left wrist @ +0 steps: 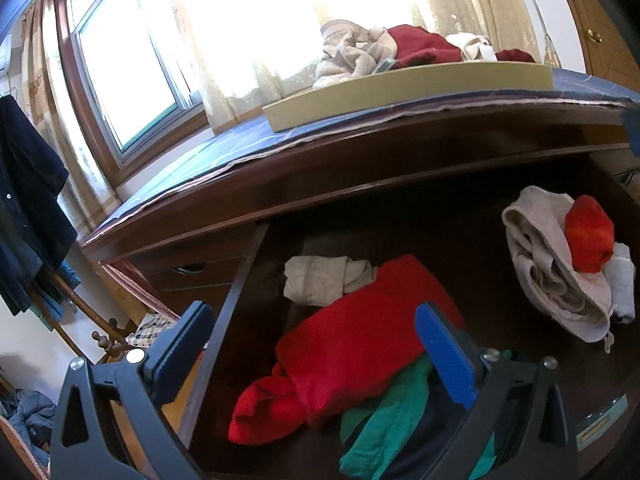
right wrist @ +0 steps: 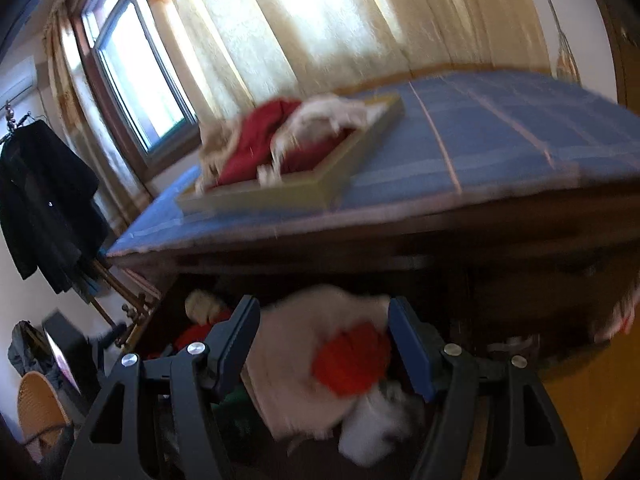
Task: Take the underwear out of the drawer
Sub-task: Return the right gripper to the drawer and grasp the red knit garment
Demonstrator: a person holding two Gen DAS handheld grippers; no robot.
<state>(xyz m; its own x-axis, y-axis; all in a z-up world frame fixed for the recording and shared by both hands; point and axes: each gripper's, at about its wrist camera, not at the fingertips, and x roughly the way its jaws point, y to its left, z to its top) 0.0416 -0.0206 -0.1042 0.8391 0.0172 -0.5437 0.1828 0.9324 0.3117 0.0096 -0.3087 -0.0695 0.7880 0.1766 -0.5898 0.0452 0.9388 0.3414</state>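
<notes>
My two grippers over the open drawer (left wrist: 248, 280) of underwear

The blue-clothed desk top (right wrist: 500, 128) carries a tray (right wrist: 320, 192) of clothes; in the drawer lie a red garment (left wrist: 360, 344), a beige bundle (left wrist: 552, 272) and a red ball (right wrist: 352, 360); my right gripper (right wrist: 324, 344) stands spread above that bundle, not pressing it; my left gripper (left wrist: 316, 344) is spread, empty

drawer (left wrist: 240, 280): dark polished wood
underwear (left wrist: 360, 344): soft matt cloth
tray (left wrist: 420, 88): matt, painted-looking
dresser cover (right wrist: 500, 120): woven cloth
</notes>
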